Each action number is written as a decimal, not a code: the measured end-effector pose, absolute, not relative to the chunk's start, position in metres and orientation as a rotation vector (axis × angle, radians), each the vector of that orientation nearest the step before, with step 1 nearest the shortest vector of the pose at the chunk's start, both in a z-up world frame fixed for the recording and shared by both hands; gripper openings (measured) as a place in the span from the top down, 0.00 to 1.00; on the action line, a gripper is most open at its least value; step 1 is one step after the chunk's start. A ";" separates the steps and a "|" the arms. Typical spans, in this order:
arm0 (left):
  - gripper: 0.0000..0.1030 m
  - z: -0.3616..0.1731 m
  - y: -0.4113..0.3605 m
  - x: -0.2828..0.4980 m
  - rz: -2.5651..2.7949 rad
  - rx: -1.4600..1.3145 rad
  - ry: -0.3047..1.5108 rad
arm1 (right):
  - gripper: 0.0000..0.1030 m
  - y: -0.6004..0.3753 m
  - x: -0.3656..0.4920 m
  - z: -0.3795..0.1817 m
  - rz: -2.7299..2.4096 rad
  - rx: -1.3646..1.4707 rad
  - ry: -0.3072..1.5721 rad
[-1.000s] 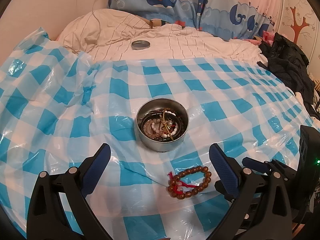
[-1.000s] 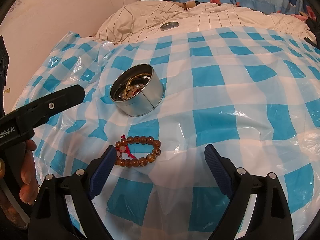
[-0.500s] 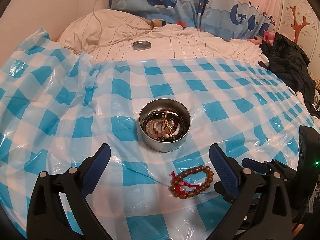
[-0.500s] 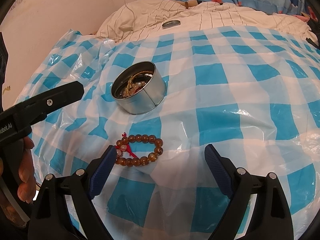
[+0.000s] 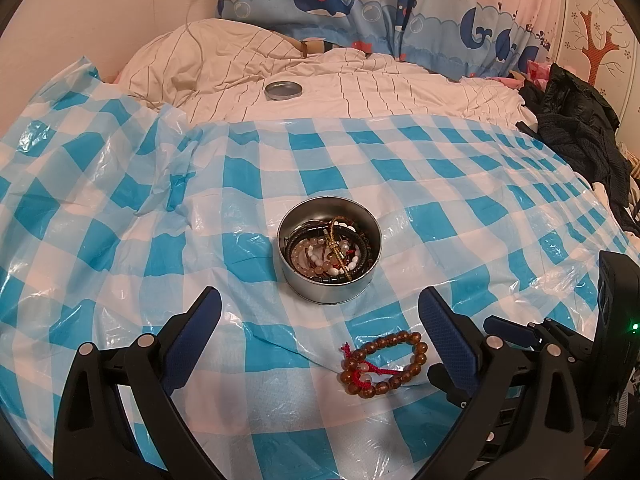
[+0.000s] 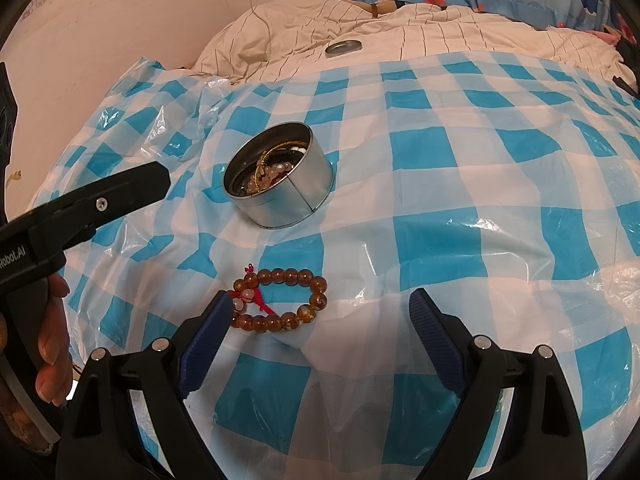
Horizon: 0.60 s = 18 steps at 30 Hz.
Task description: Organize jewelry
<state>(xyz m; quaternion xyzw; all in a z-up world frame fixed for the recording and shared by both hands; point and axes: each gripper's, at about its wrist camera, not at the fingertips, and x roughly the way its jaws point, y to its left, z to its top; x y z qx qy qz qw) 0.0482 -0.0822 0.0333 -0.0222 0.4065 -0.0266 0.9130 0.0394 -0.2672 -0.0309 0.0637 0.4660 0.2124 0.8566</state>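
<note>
A brown bead bracelet [image 6: 280, 300] lies flat, its long axis running left-right, on a blue-checked plastic sheet [image 6: 420, 152] spread over a bed, just below a round tin [image 6: 280, 184] of jewelry. Both the left gripper [image 5: 320, 316] and the right gripper [image 6: 320, 320] stand wide open, empty. Only the right view shows a hand [image 6: 50, 360]; the small disc [image 5: 283, 90] beyond is possibly the lid.

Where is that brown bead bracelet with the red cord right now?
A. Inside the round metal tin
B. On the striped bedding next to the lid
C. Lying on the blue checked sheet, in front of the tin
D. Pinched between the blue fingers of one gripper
C: the brown bead bracelet lies flat on the checked sheet, apart from the tin, with no gripper holding it.
</note>
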 end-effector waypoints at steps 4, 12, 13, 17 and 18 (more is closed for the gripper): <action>0.08 0.033 -0.083 0.048 -0.055 -0.045 0.838 | 0.17 -0.267 0.039 -0.031 0.446 0.133 0.979; 0.08 0.033 -0.082 0.048 -0.054 -0.044 0.837 | 0.17 -0.267 0.040 -0.031 0.446 0.133 0.979; 0.08 0.033 -0.082 0.048 -0.055 -0.044 0.837 | 0.17 -0.267 0.039 -0.031 0.447 0.133 0.980; 0.08 0.033 -0.083 0.048 -0.054 -0.043 0.837 | 0.17 -0.267 0.040 -0.031 0.447 0.133 0.979; 0.08 0.033 -0.083 0.048 -0.055 -0.043 0.837 | 0.17 -0.267 0.039 -0.031 0.447 0.133 0.979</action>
